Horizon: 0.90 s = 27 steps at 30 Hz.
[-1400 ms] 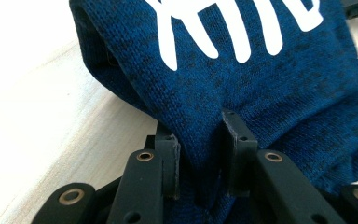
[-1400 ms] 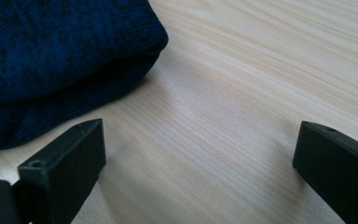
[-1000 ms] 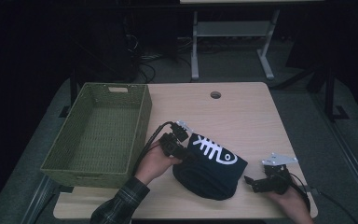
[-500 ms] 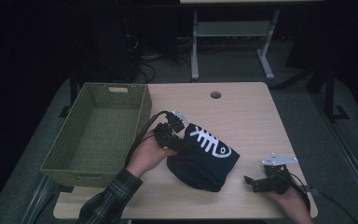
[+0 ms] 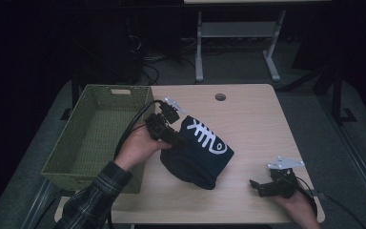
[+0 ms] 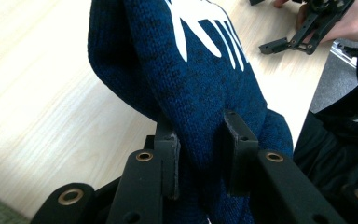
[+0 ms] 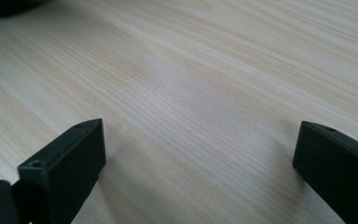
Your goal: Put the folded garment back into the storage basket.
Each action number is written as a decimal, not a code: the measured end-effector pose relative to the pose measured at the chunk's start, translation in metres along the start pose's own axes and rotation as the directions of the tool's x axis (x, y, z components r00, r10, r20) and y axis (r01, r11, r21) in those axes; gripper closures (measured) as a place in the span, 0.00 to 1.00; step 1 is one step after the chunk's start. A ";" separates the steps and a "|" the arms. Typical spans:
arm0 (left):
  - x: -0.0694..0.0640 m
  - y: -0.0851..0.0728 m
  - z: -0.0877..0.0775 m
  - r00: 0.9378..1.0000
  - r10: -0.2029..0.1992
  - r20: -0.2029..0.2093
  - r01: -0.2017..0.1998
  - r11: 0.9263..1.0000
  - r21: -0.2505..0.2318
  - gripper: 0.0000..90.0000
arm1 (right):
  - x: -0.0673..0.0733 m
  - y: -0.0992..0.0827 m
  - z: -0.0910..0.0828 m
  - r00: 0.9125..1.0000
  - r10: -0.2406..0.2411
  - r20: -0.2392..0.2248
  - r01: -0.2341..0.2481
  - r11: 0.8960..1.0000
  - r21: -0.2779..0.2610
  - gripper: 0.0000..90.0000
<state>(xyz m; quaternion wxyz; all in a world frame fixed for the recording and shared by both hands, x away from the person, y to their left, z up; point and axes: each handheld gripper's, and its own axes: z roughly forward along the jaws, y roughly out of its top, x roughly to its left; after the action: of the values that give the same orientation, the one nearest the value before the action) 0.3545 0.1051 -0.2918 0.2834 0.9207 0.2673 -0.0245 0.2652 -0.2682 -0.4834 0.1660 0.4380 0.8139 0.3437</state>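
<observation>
On the far left sits my woven green basket (image 5: 95,138), rectangular, its weave stiff and open. Just right of it, my left gripper (image 5: 169,136) pinches a fold of the dark blue knit hat (image 5: 198,152), soft and ribbed with a white fishbone print, lifted partly off the pale wood-grain surface (image 5: 252,119). I judge the thick fold could slip from the pads, or the hanging hem could snag the basket rim. At near right, my right gripper (image 5: 259,187) rests with its jaws wide apart, holding nothing.
</observation>
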 end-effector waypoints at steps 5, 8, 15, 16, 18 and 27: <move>0.004 0.000 -0.021 1.000 0.002 -0.025 -0.002 1.000 -0.007 0.79 | 0.000 0.000 0.000 1.000 0.000 0.000 0.000 1.000 0.000 0.02; 0.006 0.000 -0.032 0.999 -0.003 -0.032 0.002 1.000 -0.016 0.79 | 0.000 0.000 0.000 1.000 0.000 0.000 0.000 1.000 0.000 0.02; 0.008 -0.002 -0.059 0.999 -0.011 -0.050 0.009 0.999 -0.038 0.79 | 0.000 0.000 0.000 1.000 0.000 0.000 0.000 1.000 0.000 0.02; 0.009 -0.003 -0.064 0.998 -0.013 -0.056 0.011 0.999 -0.040 0.79 | 0.000 0.000 0.000 1.000 0.000 0.000 0.000 1.000 0.000 0.02; 0.011 -0.005 -0.073 0.998 -0.021 -0.067 0.018 0.999 -0.047 0.79 | 0.000 0.000 0.000 1.000 0.001 0.000 -0.001 1.000 0.000 0.02; 0.019 -0.017 -0.117 0.992 -0.068 -0.105 0.058 0.993 -0.098 0.79 | 0.000 0.000 0.000 1.000 0.000 0.000 0.000 1.000 0.000 0.02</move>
<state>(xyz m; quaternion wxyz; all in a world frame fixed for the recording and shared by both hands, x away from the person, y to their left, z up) 0.3495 0.1888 -0.2065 0.3110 0.8972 0.3121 0.0292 0.2653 -0.2682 -0.4834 0.1661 0.4379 0.8139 0.3438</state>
